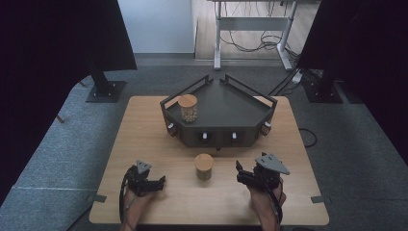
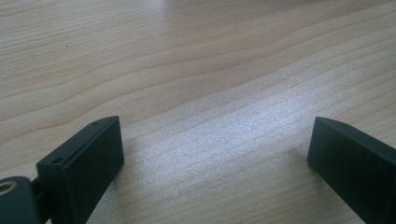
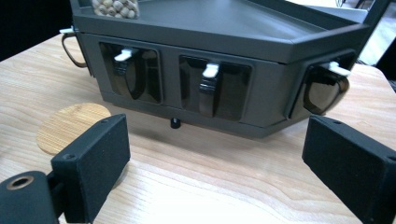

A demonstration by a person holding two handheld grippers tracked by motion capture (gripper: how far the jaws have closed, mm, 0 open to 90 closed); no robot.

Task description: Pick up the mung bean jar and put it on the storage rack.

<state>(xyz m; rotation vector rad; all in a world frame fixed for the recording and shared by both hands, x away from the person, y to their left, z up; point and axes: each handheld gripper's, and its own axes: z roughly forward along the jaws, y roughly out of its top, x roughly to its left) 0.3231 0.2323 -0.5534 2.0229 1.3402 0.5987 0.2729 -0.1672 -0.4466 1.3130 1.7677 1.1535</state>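
A dark angular tray (image 1: 226, 103) stands at the back middle of the wooden table (image 1: 144, 125). On its left part stands a glass jar with a wooden lid (image 1: 188, 108), full of small pale pieces. A second jar with a wooden lid (image 1: 204, 166) stands on the table in front of the tray, between my two grippers. My left gripper (image 1: 161, 181) rests open near the front left, its jaws over bare wood (image 2: 210, 140). My right gripper (image 1: 239, 169) is open at the front right, facing the tray's front (image 3: 215, 84), with the jar lid (image 3: 70, 126) at its left.
The tray's front carries several recessed slots with white-tipped latches (image 3: 210, 71). Black curtains hang at both sides. A desk frame with cables (image 1: 255, 29) stands beyond the table on grey carpet. Bare wood lies along the table's left side.
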